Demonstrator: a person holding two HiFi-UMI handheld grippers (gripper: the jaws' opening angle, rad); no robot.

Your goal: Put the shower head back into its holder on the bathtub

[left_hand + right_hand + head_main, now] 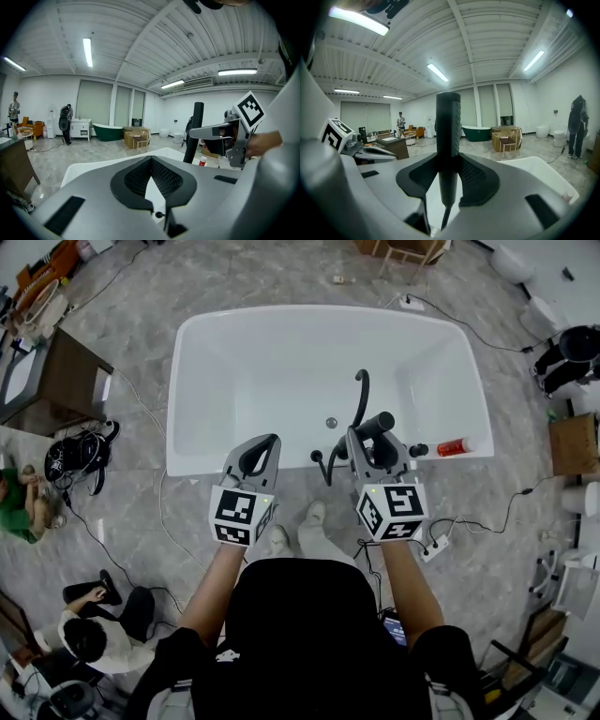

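The shower head (448,136) is not yet home. The right gripper (373,441) is clamped on its handle, holding it upright over the bathtub's (187,371) near rim. The left gripper (151,177) hovers alongside, jaws apart and empty. The holder, probably the dark fitting (322,461) on that rim, stands unfilled.

The scene is brightly and evenly lit by ceiling strip lights (437,72); shadows are rendered soft, while edges are bowed and corners darkened by the wide-angle lenses.
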